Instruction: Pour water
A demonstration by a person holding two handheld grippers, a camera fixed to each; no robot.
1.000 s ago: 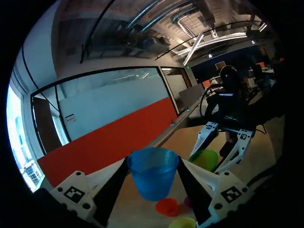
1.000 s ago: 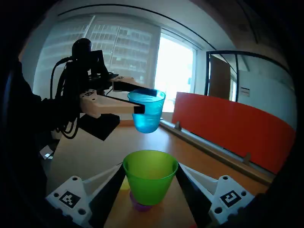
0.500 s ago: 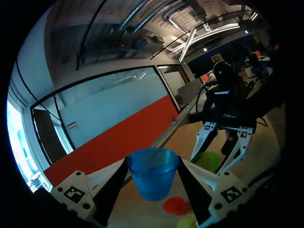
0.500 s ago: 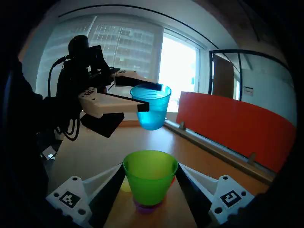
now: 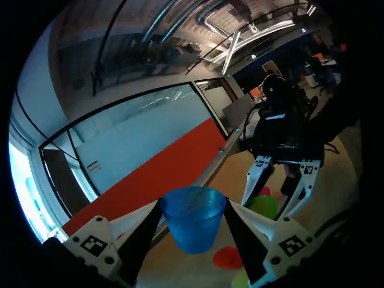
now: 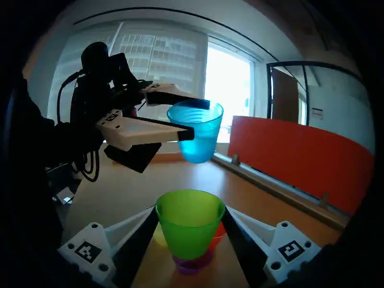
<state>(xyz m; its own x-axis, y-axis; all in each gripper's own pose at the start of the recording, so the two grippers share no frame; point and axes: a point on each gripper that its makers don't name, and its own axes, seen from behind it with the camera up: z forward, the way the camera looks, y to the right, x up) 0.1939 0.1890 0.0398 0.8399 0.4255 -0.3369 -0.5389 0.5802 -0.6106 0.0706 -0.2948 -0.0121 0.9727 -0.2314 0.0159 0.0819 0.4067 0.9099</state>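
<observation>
The left gripper's (image 5: pixel 192 211) 2 fingers are closed part-way on a translucent blue cup (image 5: pixel 193 225), 1 pressing on each side of it just under the rim. In the right gripper view this cup hangs close to upright in the air above the wooden table (image 6: pixel 120 192), touching nothing but those fingers. A dark-sleeved hand (image 6: pixel 91 129) holds the gripper behind it.

The right gripper's (image 6: pixel 190 216) 2 fingers are likewise clamped on a green cup (image 6: pixel 190 223), mouth up, 1 finger on each flank. The green cup sits lower than the blue cup and well apart from it.

Below the green cup a purple cup (image 6: pixel 192 264) stands on the table, with a red piece (image 6: pixel 218 230) and a yellow piece (image 6: pixel 161 235) just beside it, both too hidden to name. Along the table's far edge runs an orange-red partition (image 6: pixel 307 153), and a bright window (image 6: pixel 225 81) lies beyond.
</observation>
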